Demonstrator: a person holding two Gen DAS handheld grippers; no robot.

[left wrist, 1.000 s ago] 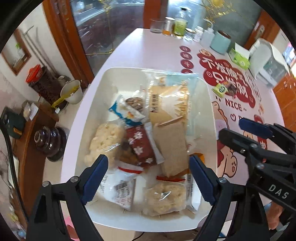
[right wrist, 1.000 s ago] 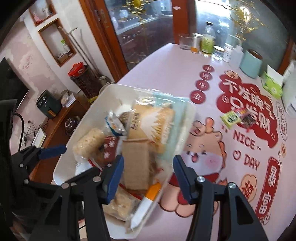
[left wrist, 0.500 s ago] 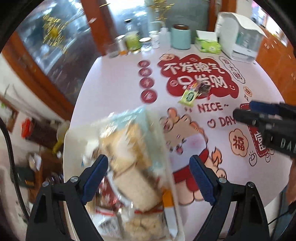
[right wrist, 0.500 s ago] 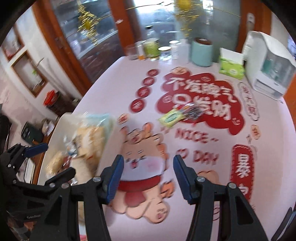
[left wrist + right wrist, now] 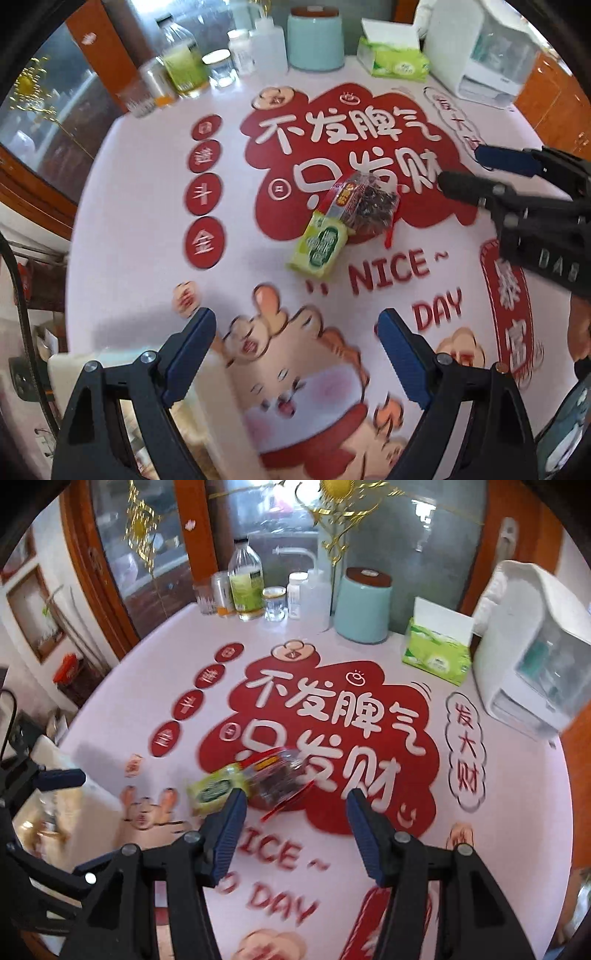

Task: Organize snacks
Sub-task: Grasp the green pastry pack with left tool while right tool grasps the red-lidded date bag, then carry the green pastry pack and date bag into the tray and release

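Observation:
Two loose snacks lie mid-table on the printed cloth: a yellow-green packet (image 5: 319, 248) (image 5: 214, 788) and a clear bag of dark pieces with a red label (image 5: 365, 205) (image 5: 280, 781), touching each other. My left gripper (image 5: 295, 350) is open and empty, well short of them. My right gripper (image 5: 293, 825) is open and empty, its jaws just in front of the two snacks; it also shows at the right of the left wrist view (image 5: 480, 170). The white snack tray (image 5: 92, 363) (image 5: 55, 760) lies at the left edge, mostly hidden and blurred.
Along the far edge stand glass jars and bottles (image 5: 245, 587), a teal canister (image 5: 364, 607), a green tissue box (image 5: 437, 653) and a white appliance (image 5: 532, 653). A wooden-framed glass door (image 5: 155, 535) is behind the table.
Both grippers swung right, away from the filled tray and toward the two loose snacks at mid-table. The tray slid out to the left edge of both views. Both stayed open.

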